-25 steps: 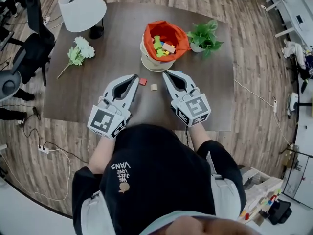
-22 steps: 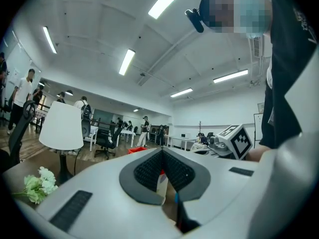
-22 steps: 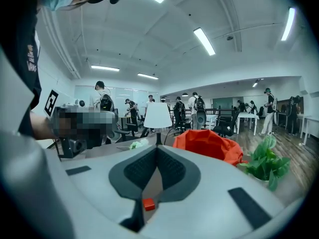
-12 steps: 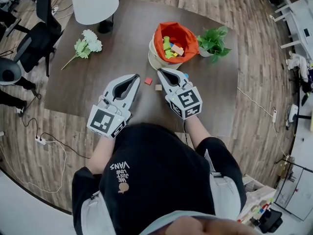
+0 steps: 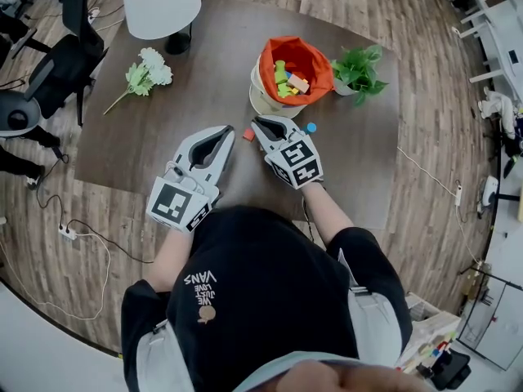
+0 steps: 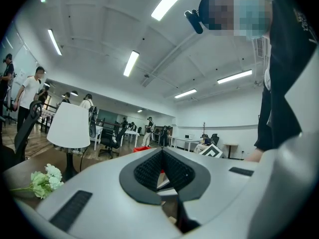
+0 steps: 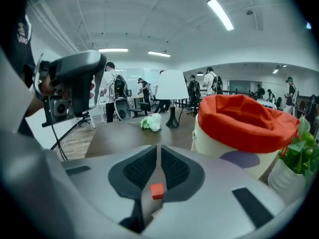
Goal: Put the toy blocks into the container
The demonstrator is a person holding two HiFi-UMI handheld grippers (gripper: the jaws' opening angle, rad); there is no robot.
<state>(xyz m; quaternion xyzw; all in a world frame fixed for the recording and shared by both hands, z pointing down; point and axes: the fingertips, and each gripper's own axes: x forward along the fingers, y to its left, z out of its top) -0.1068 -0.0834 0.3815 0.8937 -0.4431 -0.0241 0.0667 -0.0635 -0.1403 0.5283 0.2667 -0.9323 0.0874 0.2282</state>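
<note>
A cream container (image 5: 263, 100) lined in orange-red is noted. A red block (image 5: 248, 135) at its seven o'clock and a blue block (image 5: 310, 126) at five o'clock are recorded on the dark brown bench (image 5: 212, 64).

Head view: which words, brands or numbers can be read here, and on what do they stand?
"VANS": white, upside down, on the person's black top.
Smaller white lines beside it: too small to read.
The marker cubes on left gripper and right gripper: square patterns only, no letters.

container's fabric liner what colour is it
Orange-red liner, folded over the rim of a cream container; it shows best in the right gripper view.
</note>
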